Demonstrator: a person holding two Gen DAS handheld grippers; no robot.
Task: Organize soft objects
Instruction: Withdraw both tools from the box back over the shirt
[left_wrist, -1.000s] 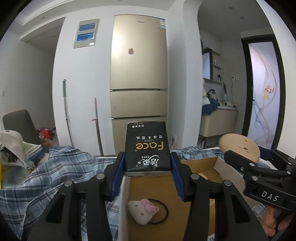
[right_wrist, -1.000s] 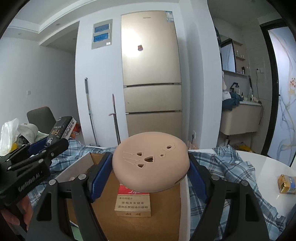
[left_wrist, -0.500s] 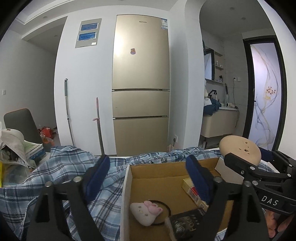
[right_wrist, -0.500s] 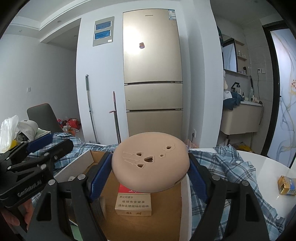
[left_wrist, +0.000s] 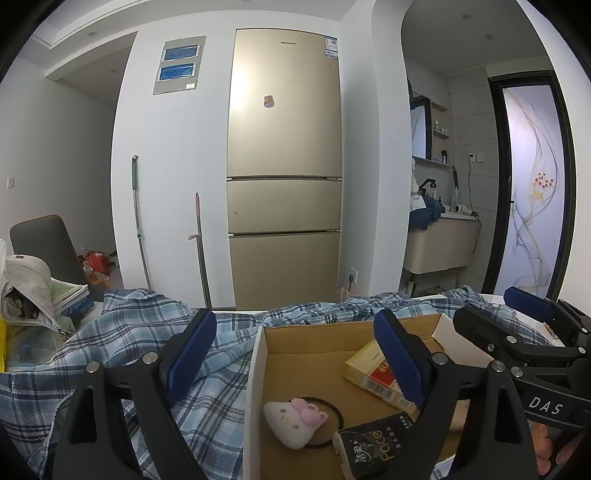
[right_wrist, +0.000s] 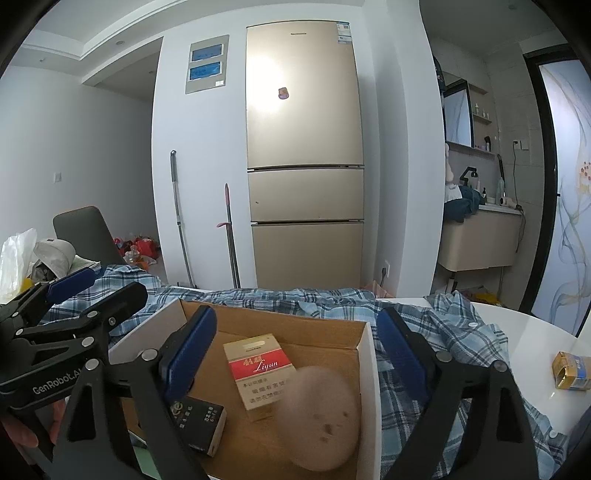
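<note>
"Liqun" stands on the cigarette pack (right_wrist: 263, 369), "Face" on the black tissue pack (left_wrist: 373, 448), "DAS" on the right tool (left_wrist: 480, 325), "GenRobot.AI" on the left tool (right_wrist: 99, 295).

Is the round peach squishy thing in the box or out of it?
In. The peach round cushion sits inside the cardboard box, beside the red-and-white pack, though it looks blurry. No jaws hold it.

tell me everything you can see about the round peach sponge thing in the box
The round peach sponge is a soft-looking, matte disc with a few small dark holes in its face. It shows motion-blurred in the right wrist view, tilted in the cardboard box at its right wall, overlapping the lower corner of the red-and-white cigarette pack. Whether it has come to rest cannot be told. No claw touches it; the right claw is opening, nothing between its pads.
</note>
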